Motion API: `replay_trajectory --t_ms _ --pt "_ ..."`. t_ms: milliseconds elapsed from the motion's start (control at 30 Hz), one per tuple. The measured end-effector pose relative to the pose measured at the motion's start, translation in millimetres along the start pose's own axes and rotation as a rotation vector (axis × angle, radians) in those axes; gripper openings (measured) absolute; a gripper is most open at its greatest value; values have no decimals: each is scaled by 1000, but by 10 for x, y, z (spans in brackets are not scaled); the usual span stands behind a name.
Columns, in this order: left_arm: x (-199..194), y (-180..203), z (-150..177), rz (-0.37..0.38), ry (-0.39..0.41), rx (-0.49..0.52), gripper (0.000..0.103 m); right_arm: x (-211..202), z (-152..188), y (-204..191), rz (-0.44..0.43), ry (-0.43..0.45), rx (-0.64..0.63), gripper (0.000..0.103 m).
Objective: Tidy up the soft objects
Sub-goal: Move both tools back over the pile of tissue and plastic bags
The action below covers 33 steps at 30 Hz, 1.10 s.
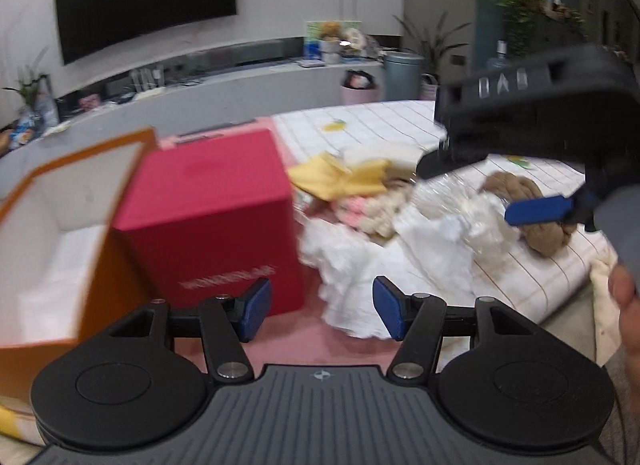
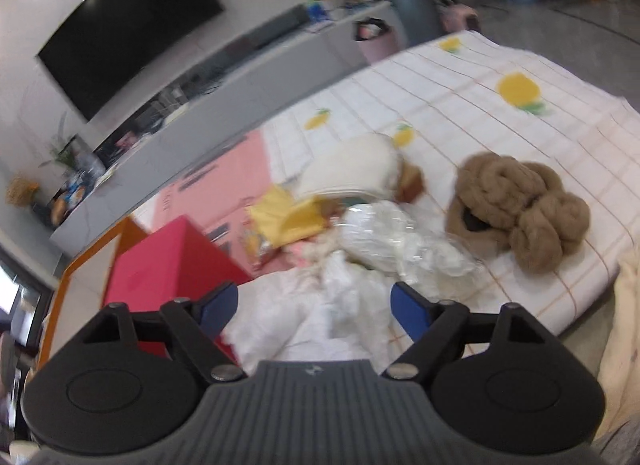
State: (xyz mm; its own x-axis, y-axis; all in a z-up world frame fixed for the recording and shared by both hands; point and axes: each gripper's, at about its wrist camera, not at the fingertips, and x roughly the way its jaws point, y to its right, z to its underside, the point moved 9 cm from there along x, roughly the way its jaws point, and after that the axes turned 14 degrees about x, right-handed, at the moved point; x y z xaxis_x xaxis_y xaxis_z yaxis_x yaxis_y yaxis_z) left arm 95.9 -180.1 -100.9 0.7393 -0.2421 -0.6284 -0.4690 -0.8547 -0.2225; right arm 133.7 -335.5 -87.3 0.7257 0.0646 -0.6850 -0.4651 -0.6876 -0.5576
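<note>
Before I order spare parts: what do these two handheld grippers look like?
Both match: the left gripper and right gripper each have two blue finger pads on black linkage arms with silver pivot pins, two round black discs, and a ribbed grey body bearing a small emblem. No cables show. A bare hand is partly visible at the left view's edge.

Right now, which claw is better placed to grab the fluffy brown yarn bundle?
Probably the right claw. It is open, and the fluffy brown yarn bundle lies just ahead to its right on the checked quilt. The left claw, also open, sits nearer the red box.
</note>
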Motion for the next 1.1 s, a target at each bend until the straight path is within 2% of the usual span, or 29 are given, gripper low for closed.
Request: replay_trajectory --t_ms 133,333,433,467,567,667,767,833,900,967,1000,1100 --pt "205 108 95 10 -13 16 60 -39 -148 131 57 64 27 83" --pt "373 269 127 2 34 34 34 119 -156 209 64 44 48 83" --pt "441 254 160 -37 18 20 17 197 -162 205 83 31 23 83" --pt "464 243 182 -36 10 8 7 213 -170 195 95 25 6 83" --pt "437 270 211 -1 35 27 7 230 -258 145 132 -6 -79 83" --pt "358 350 197 -9 66 68 6 139 -361 -20 132 -6 -248 86" --pt "310 466 204 52 66 62 6 214 -352 -191 139 -80 -446 89" --pt "268 554 197 73 78 79 6 320 -322 -261 125 -140 -514 89" --pt "220 643 186 82 93 102 6 460 -298 -257 98 -195 -514 89" --pt "193 729 184 98 95 120 6 584 -288 -167 77 -230 -433 86" --pt "196 774 188 109 92 129 6 640 -286 -106 94 -230 -412 84" --pt "219 900 213 138 80 169 6 783 -254 19 148 -232 -453 83"
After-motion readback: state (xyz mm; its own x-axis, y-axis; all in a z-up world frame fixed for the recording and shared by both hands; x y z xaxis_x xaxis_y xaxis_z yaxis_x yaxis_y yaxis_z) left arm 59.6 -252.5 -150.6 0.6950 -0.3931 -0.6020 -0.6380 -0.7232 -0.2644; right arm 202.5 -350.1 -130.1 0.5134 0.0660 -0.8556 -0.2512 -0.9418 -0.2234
